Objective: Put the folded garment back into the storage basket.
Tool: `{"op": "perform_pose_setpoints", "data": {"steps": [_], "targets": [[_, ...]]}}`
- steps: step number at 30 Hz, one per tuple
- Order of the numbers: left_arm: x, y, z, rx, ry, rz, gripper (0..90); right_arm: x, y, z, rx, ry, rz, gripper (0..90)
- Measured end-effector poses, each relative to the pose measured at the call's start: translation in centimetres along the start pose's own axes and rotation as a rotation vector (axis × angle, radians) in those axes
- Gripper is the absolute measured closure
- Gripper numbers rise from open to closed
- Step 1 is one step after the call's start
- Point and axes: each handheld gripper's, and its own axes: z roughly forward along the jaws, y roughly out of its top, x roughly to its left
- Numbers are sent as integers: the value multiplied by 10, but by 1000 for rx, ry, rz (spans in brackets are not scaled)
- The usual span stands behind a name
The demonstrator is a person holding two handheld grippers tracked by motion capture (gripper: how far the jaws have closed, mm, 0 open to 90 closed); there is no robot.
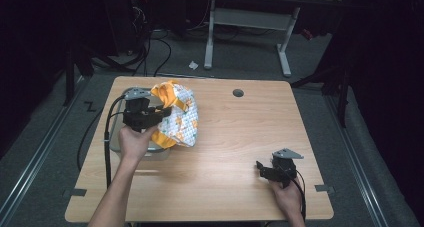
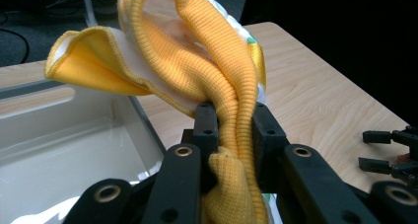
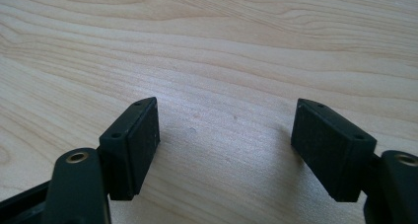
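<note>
— Since the garment (image 1: 176, 116) hangs at the table's (image 1: 235, 137) left side, over the near-right rim of the clear bin (image 2: 74, 135), how should it be lifted?

— Slowly; the left gripper (image 2: 231, 130) is clamped on its orange ribbed cuff alone, so a jerk could slip it; carry it rightward, clear of the rim.

— And the right gripper (image 3: 224, 135)?

— Jaws apart, holding nothing, near right; ready to catch a hem.

Left claw (image 1: 162, 114) clamped, raised; right claw (image 3: 226, 150) spread wide, low.
</note>
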Motion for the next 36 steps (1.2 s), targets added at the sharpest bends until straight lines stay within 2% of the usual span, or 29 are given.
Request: {"op": "perform_pose_setpoints", "data": {"steps": [7, 9, 14, 23, 28, 32, 36], "targets": [[9, 0, -9, -3, 29, 3, 768, 0, 0, 0, 0, 0, 0, 269], [11, 0, -12, -5, 51, 13, 768, 0, 0, 0, 0, 0, 0, 269], [18, -1, -19, -2, 78, 7, 768, 0, 0, 0, 0, 0, 0, 268], [31, -3, -27, 6, 91, -10, 767, 0, 0, 0, 0, 0, 0, 269], [38, -4, -28, 20, 102, -10, 767, 0, 0, 0, 0, 0, 0, 268], [43, -7, -24, 51, 128, 5, 767, 0, 0, 0, 0, 0, 0, 269], [50, -11, -20, 66, 130, -9, 767, 0, 0, 0, 0, 0, 0, 269]]}}
